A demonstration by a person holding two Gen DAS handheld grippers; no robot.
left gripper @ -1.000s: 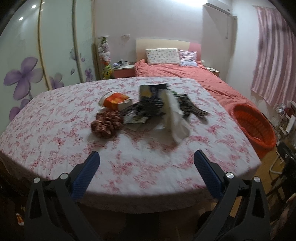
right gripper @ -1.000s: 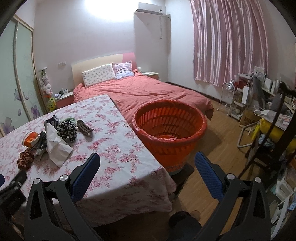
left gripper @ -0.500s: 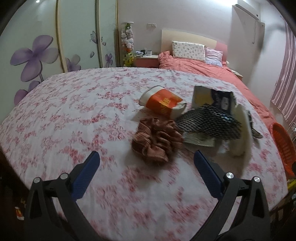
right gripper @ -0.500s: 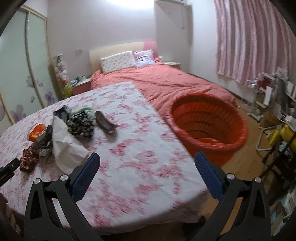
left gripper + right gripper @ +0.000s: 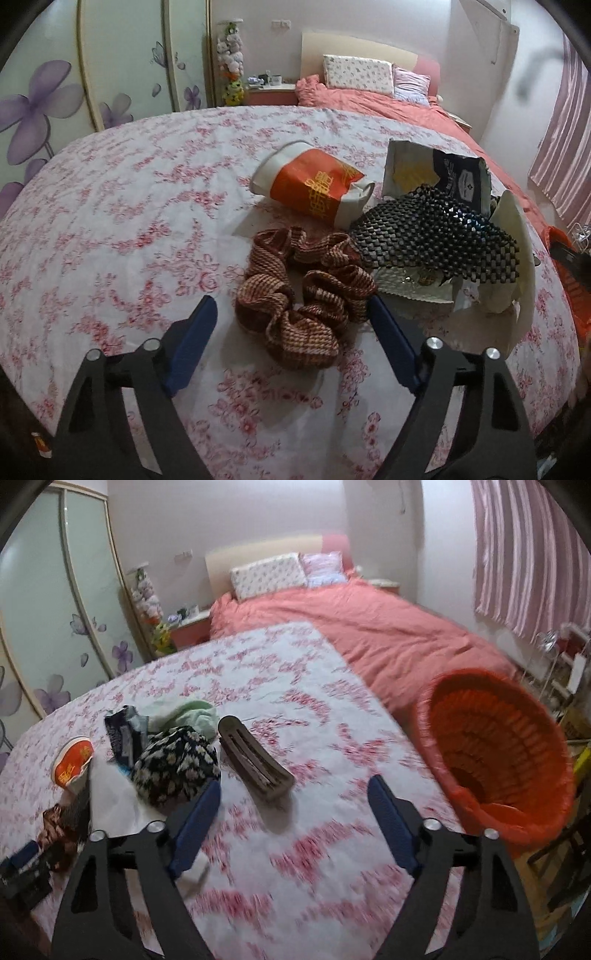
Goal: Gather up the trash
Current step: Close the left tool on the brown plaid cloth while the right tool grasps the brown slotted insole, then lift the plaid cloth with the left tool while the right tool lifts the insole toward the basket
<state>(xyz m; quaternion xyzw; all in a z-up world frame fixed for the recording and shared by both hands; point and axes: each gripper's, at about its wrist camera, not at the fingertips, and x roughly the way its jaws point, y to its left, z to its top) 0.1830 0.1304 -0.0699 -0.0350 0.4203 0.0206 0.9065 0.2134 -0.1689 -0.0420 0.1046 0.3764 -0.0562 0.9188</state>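
**A:** What lies in front of the left claw (image 5: 291,321)?

**B:** A tabletop (image 5: 110,221) under a white cloth with pink flowers. The left claw hovers over its near part, blue fingers (image 5: 192,347) wide apart and closing. A crumpled brown-and-cream checked scrunchie (image 5: 303,291) sits between them; the pads do not press on it yet.

**A:** And the trash?

**B:** Just beyond the scrunchie lies a paper cup (image 5: 310,184), orange and white, tipped on its side. To its right is a torn dark snack bag (image 5: 443,173), with a black beaded mat (image 5: 436,236) draped over paper scraps, and a white plastic bag (image 5: 517,251) at the right end of the pile.

**A:** What does the right claw (image 5: 293,805) see?

**B:** The same tabletop from farther right, somewhat blurred. Its jaws are also apart and closing, with only bare cloth between them. Just beyond its left finger is a black floral cloth bundle (image 5: 177,771), a pale green cloth (image 5: 192,716) behind that, and a brown hair clip (image 5: 255,764) to the right of the bundle.

**A:** Where is the bin?

**B:** An orange slatted basket (image 5: 498,746) stands on the floor, off the tabletop's right edge, beside a bed with a coral cover (image 5: 369,635).
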